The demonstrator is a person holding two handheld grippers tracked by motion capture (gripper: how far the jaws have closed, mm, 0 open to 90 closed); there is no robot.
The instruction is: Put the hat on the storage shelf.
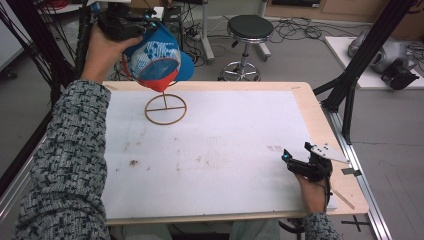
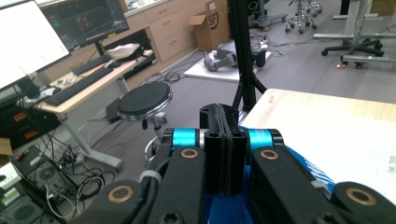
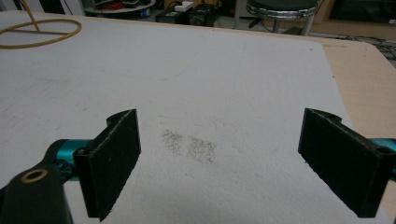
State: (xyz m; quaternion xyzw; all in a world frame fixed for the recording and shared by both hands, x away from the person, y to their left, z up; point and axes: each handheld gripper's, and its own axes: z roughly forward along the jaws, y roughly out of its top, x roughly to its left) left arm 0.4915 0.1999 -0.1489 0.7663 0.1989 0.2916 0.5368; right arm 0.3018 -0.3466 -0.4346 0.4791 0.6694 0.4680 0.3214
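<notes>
A blue cap (image 1: 157,62) with a white patterned front and red lining hangs over the table's far left corner. My left gripper (image 1: 146,26) is shut on its fabric. In the left gripper view the jaws (image 2: 224,119) are pressed together, with blue cloth (image 2: 308,169) bunched below them. Directly under the cap stands a thin wooden stand with a ring base (image 1: 166,109); its upright rises toward the cap's opening, and its top is hidden. My right gripper (image 1: 296,154) rests low at the near right of the table, open with nothing between its jaws (image 3: 219,158). The ring base (image 3: 39,32) lies far off.
A white mat (image 1: 225,150) covers most of the wooden table (image 1: 320,125). A black stool (image 1: 249,30) stands beyond the far edge. Black frame struts (image 1: 350,95) rise at the table's right side. Cables and equipment lie on the floor behind.
</notes>
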